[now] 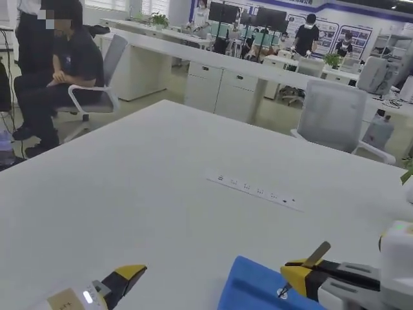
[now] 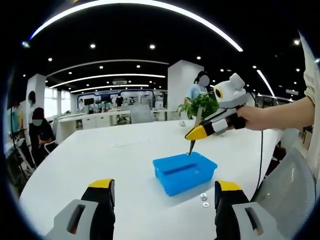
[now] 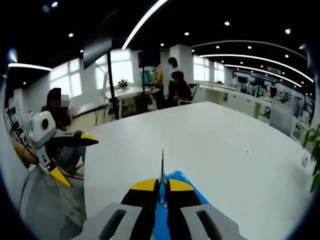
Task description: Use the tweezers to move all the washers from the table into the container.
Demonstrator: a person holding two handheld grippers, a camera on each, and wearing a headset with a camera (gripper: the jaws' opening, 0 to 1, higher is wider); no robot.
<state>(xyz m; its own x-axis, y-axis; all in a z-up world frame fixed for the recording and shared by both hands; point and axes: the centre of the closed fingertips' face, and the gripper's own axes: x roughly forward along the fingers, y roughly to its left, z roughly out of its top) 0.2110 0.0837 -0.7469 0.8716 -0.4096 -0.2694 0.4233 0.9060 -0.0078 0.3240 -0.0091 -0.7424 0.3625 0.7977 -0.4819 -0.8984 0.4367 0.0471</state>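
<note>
White tabletop [image 1: 161, 194] runs wide, and at its near edge the left hand-held gripper [image 2: 165, 185] hangs with jaws spread and empty. Two washers [image 2: 204, 196] lie just ahead of it, right beside the blue container [image 2: 185, 172]. Beyond them the right hand-held gripper [image 2: 197, 132] is clenched on the tweezers [image 2: 192, 145], which tip steeply down over the container, so I judge the next pick lies just outside its wall on the washers' side.

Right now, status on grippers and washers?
Left hand-held gripper open. Right hand-held gripper shut on tweezers, tip over blue container. Two washers on table beside it. Nothing blocking.
</note>
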